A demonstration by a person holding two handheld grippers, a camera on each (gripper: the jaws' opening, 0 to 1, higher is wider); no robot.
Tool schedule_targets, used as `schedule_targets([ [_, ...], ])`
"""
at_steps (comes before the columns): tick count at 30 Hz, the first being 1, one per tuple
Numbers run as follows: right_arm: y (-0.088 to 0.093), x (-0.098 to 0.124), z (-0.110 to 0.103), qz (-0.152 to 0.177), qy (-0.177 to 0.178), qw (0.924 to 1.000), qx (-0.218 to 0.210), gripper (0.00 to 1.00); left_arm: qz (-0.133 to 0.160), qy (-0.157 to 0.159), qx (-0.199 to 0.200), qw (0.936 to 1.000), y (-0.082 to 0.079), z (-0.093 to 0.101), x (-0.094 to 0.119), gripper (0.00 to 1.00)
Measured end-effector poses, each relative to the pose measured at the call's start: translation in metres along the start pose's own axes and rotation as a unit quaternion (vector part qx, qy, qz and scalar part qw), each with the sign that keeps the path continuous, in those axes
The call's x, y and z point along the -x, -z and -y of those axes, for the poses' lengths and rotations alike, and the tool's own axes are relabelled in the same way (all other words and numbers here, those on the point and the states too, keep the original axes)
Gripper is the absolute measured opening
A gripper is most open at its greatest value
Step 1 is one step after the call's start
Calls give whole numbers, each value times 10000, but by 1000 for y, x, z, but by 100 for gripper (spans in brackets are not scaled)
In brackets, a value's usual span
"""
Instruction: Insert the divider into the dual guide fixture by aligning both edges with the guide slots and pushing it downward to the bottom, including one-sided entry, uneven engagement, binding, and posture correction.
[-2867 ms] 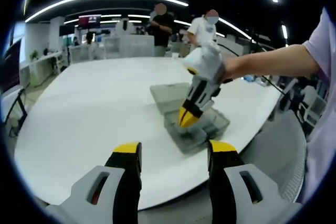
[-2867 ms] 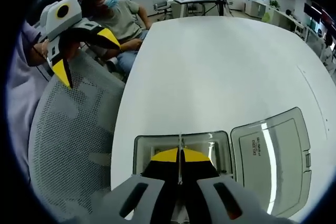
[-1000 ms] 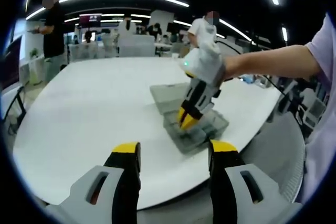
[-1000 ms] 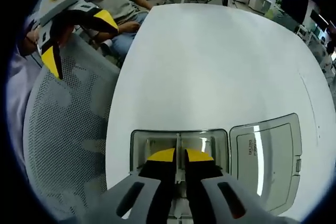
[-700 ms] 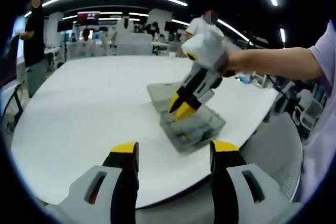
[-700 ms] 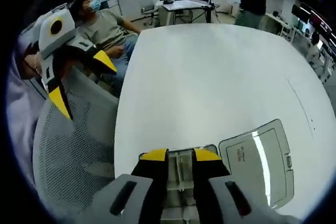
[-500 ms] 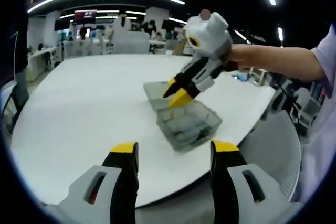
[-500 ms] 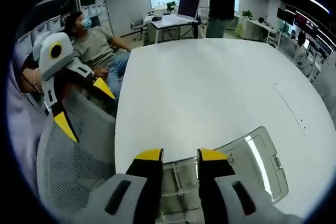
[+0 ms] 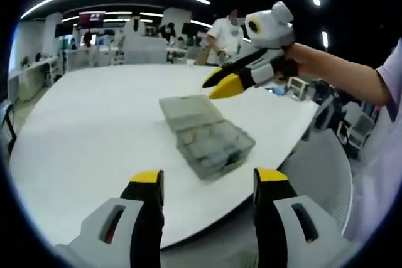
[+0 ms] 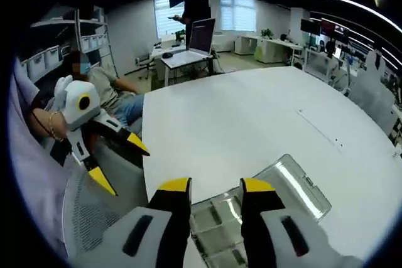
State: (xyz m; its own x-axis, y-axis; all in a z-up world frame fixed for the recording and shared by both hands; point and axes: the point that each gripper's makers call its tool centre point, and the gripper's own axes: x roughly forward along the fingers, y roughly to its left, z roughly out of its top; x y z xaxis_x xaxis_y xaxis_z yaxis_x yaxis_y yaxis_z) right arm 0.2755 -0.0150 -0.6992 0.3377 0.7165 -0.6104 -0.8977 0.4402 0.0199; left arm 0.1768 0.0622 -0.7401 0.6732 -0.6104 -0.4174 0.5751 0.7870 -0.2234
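Both tongs are released and hold nothing: left tongs (image 9: 209,183) hang off the worktop (image 9: 94,111) edge, right tongs (image 9: 221,82) lifted at one o'clock above the open fixture box (image 9: 204,136). The divider seems seated inside, though blurred.

Count: two grippers, left gripper (image 9: 204,187) and right gripper (image 9: 221,83); one open compartment box (image 9: 204,137); one white table (image 9: 94,117).
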Motion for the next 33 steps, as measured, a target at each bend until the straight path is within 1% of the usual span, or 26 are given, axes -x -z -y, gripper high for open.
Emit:
schedule_targets([
  [4, -1, 22, 1, 299, 354, 9987, -220, 28, 69, 40, 81, 9999, -2, 0, 1, 57],
  [6, 4, 31, 0, 334, 495, 9981, -162, 27, 92, 89, 105, 9999, -3, 1, 1, 57],
  [8, 13, 39, 3, 282, 716, 9970, -98, 25, 102, 111, 109, 9998, -3, 2, 1, 58],
  [9, 17, 41, 3, 270, 766, 9966, -120, 25, 106, 120, 103, 9998, -3, 2, 1, 58],
  [11, 24, 48, 2, 386, 838, 9950, -385, 26, 121, 139, 84, 9998, -4, 3, 1, 58],
  [12, 26, 53, 1, 497, 893, 9933, -547, 26, 127, 149, 82, 9998, -4, 3, 1, 58],
  [14, 33, 60, -3, 613, 958, 9911, -698, 26, 137, 162, 79, 9997, -4, 3, 1, 59],
  [17, 48, 67, -5, 641, 1117, 9877, -886, 27, 161, 168, 72, 9997, -4, 4, 1, 59],
  [21, 72, 75, -7, 668, 1341, 9805, -1269, 27, 203, 161, 81, 9996, -6, 4, 1, 59],
  [25, 102, 81, -5, 492, 1635, 9740, -1487, 26, 256, 200, 104, 9994, -7, 5, 2, 60],
  [26, 107, 83, -5, 477, 1682, 9726, -1533, 26, 266, 213, 102, 9994, -8, 5, 2, 60],
  [29, 123, 87, -2, 491, 1905, 9627, -1857, 26, 276, 253, 94, 9993, -8, 6, 2, 61],
  [31, 136, 89, 1, 395, 2114, 9555, -2017, 26, 288, 278, 101, 9991, -8, 7, 2, 61],
  [33, 148, 91, 3, 348, 2248, 9489, -2188, 25, 297, 314, 124, 9990, -9, 8, 3, 61],
])
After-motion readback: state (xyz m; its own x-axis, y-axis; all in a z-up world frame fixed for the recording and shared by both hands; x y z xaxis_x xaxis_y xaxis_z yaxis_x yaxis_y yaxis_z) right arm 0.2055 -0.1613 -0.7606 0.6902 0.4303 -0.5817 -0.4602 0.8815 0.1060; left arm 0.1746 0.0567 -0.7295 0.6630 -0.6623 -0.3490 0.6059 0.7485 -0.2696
